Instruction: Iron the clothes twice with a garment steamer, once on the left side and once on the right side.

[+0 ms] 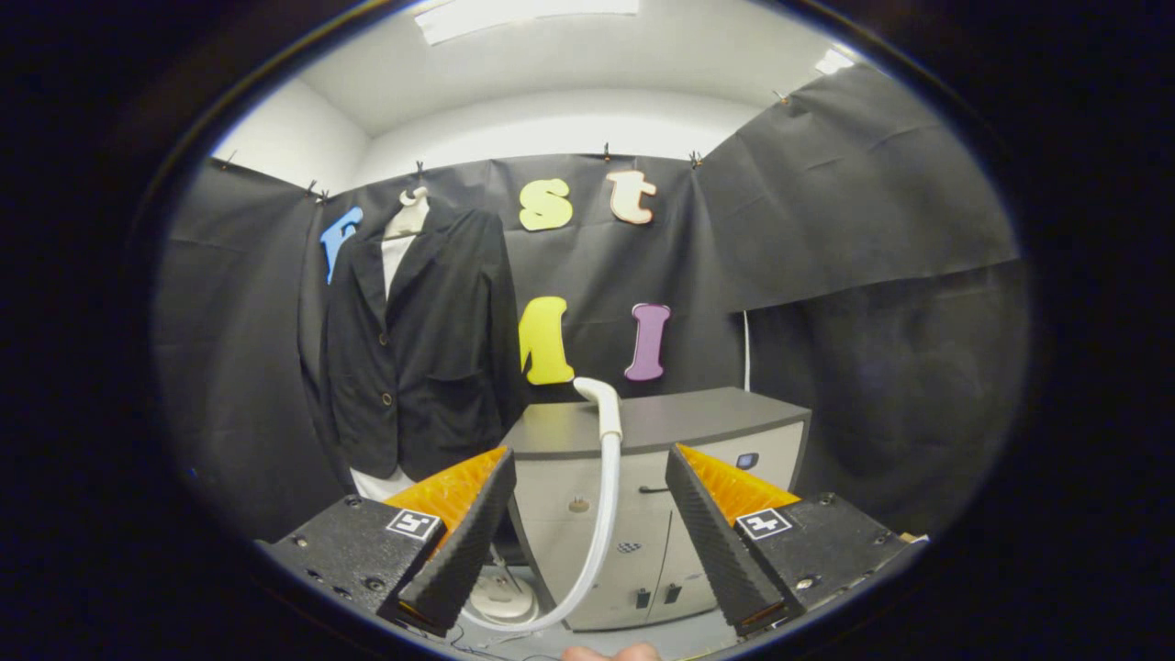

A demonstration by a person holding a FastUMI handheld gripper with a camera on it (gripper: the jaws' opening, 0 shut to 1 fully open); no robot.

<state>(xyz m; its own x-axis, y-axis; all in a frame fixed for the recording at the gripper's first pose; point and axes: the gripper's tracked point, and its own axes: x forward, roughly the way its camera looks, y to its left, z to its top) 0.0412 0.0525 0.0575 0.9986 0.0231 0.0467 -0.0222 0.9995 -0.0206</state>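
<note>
Our tongs point(587, 542) stand wide open and hold nothing; between the two fingers we see a white hose point(601, 523) rising in a curve from a pale round base point(503, 597) low down by the left finger, up to a white bent nozzle point(601, 404) that rests at the near edge of the grey cabinet point(661, 422) top. We take that hose and nozzle for the steamer. The dark jacket point(418, 349) hangs on a hanger point(413, 209) against the booth wall, to the left of the cabinet and well beyond the fingers, a white shirt showing at its collar and below its hem. We judge the step in hand is the approach to take up the steamer; no ironing pass looks begun. To do it well we would bring the tongs straight in on the stiff neck just under the nozzle, fingers either side of it, and close there rather than on the soft hose, which would likely sag or slip. Hard to make out: how the nozzle is held up on the cabinet, and whether the base is the whole steamer body, since the left finger covers part of it. A fingertip point(610, 653) shows below the tongs, cut off.
</note>
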